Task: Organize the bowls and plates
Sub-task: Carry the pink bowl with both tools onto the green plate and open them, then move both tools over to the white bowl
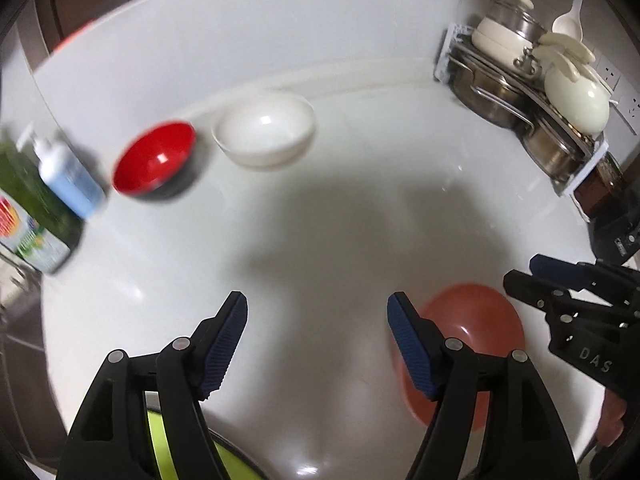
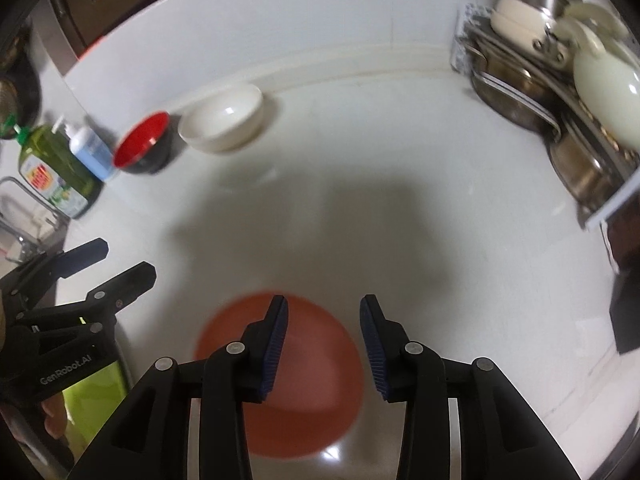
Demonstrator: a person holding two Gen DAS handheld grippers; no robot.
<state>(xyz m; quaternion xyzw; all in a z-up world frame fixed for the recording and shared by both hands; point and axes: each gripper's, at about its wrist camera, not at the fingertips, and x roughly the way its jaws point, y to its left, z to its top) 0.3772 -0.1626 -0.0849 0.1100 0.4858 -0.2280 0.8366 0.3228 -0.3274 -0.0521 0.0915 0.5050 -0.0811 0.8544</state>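
Our two black tongs, left (image 1: 316,320) and right (image 2: 324,320), carry ribbed blue pads (image 1: 226,344) and silver rivets; one reads "GenRobot.AI", the other "DAS".

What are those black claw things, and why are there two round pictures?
They are two grabbing tools, one in each of a person's hands. Each has a small camera looking along its jaws, so each picture comes from one tool. The left gripper and the right gripper both have their jaws open and hold nothing. On the white counter lie an orange plate, a red bowl and a white bowl. Soap bottles stand on the left, and a rack of pots on the right.
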